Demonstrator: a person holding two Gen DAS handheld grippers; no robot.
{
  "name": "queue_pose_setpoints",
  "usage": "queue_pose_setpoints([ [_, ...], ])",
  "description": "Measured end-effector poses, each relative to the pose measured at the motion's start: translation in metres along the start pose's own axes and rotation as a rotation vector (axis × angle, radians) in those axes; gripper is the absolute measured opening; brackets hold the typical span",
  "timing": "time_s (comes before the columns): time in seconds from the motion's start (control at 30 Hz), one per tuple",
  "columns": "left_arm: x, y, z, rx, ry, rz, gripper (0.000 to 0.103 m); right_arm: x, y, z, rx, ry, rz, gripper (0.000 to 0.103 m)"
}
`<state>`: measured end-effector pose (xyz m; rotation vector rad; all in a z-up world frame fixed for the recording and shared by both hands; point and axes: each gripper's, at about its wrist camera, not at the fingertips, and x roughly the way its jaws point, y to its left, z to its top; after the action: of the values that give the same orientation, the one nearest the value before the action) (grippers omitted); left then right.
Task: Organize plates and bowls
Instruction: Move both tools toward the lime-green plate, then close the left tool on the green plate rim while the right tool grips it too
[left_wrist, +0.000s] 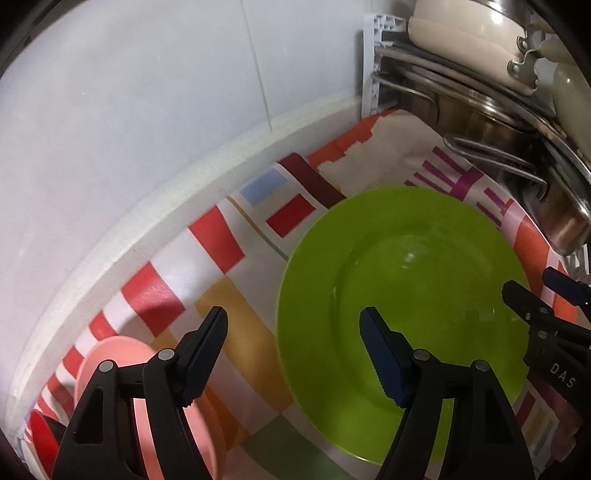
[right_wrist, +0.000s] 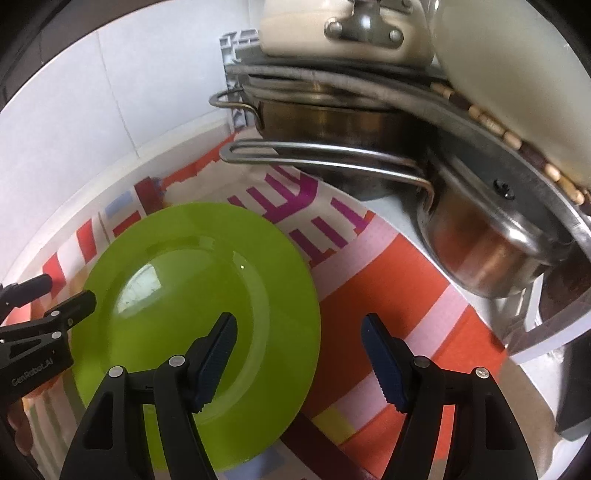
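A green plate (left_wrist: 406, 280) lies flat on a patterned cloth (left_wrist: 236, 310); it also shows in the right wrist view (right_wrist: 199, 295). My left gripper (left_wrist: 295, 354) is open and empty, straddling the plate's left rim from above. My right gripper (right_wrist: 299, 362) is open and empty over the plate's right rim; it also shows at the right edge of the left wrist view (left_wrist: 532, 295). A pink plate or bowl (left_wrist: 147, 398) sits at the lower left, partly hidden behind my left gripper's finger (left_wrist: 203, 354). A red dish (left_wrist: 42, 439) peeks out beside it.
Stacked steel pots (right_wrist: 332, 122) with long handles (right_wrist: 325, 155) and a cream pan (right_wrist: 332, 29) crowd the back right corner. A white tiled wall (left_wrist: 147, 110) and ledge run behind the cloth. The other gripper (right_wrist: 40, 325) shows at left.
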<state>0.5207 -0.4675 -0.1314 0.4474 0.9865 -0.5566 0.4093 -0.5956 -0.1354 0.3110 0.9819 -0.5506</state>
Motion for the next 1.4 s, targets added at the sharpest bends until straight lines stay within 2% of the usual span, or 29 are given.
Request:
queue_pose_setpoints([
  [0.23,0.022,-0.003,0.001,0.002,0.064,-0.018,0.064,0.011,-0.002,-0.001,0.0,0.023,-0.002,0.07],
  [0.37,0.025,-0.003,0.002,-0.007,0.071,-0.028,0.059,0.015,-0.001,0.0,-0.009,0.031,-0.003,0.069],
  [0.5,0.027,-0.002,0.004,-0.013,0.076,-0.052,0.052,0.019,-0.002,0.003,-0.01,0.04,-0.001,0.064],
  [0.67,0.028,-0.001,0.006,-0.023,0.076,-0.057,0.042,0.023,-0.005,0.003,0.001,0.056,0.03,0.051],
  [0.73,0.028,0.001,0.006,-0.033,0.076,-0.063,0.041,0.023,-0.003,0.005,-0.01,0.057,0.04,0.042],
  [1.13,0.027,0.005,0.003,-0.053,0.072,-0.073,0.04,0.022,0.001,0.008,-0.031,0.048,0.02,0.041],
  [1.4,0.009,0.007,0.0,-0.062,0.048,-0.081,0.039,0.008,-0.003,0.005,-0.026,0.03,0.019,0.041],
])
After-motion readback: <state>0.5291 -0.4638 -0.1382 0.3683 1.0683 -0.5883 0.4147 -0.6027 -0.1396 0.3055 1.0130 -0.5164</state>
